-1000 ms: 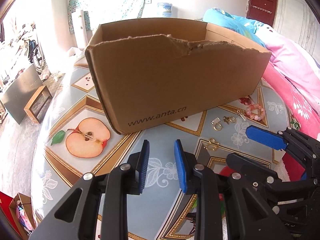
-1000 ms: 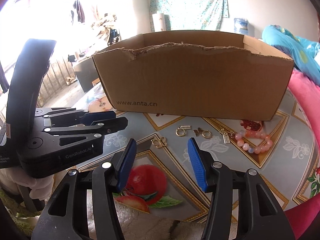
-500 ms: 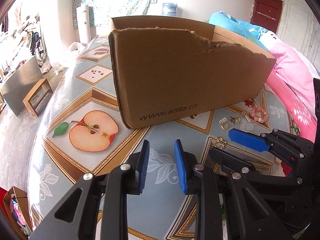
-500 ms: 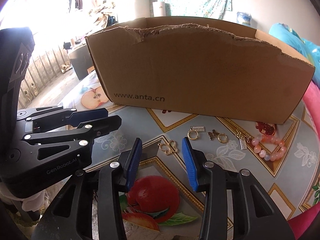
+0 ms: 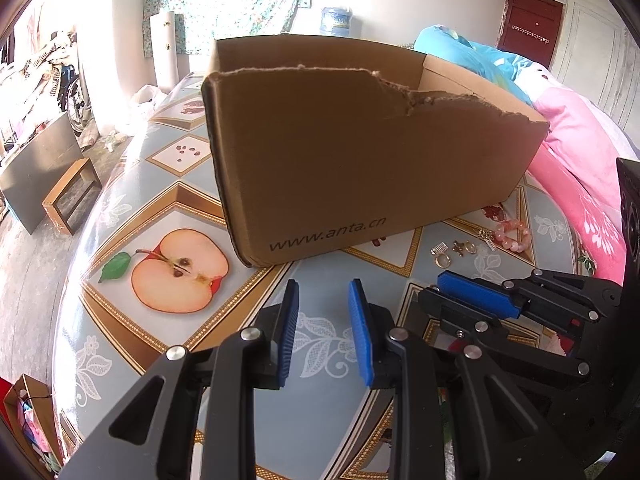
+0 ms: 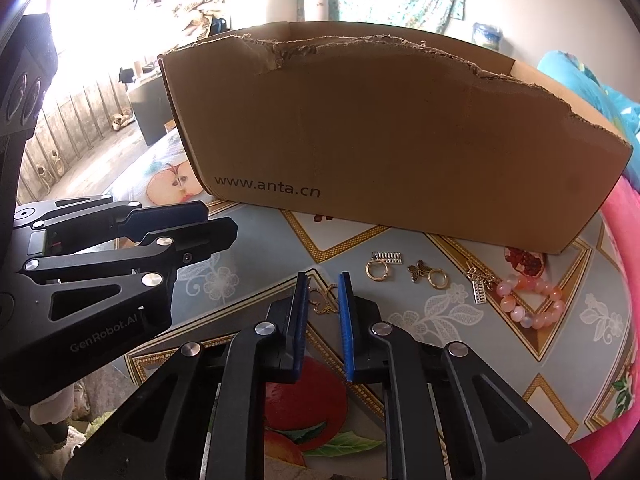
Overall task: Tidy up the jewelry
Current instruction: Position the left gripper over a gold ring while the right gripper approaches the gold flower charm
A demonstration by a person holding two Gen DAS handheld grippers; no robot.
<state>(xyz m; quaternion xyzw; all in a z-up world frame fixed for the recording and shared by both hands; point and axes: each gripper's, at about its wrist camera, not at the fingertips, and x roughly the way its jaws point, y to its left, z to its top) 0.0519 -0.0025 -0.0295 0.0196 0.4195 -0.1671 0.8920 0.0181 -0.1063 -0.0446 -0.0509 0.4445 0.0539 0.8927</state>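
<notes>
The cardboard box's [image 6: 400, 140] tall front wall hid its interior, while the right gripper [image 6: 324, 292] covered part of a gold pendant [image 6: 325, 300].

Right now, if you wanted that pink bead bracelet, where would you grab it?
Probably across one side of the pink bead bracelet, from above. It lies flat on the tablecloth as an open ring, so one finger can drop inside and one outside.

pink quilt [image 5: 576, 152] beside fruit-print table [image 5: 168, 208] (red door [image 5: 528, 20] behind)
</notes>
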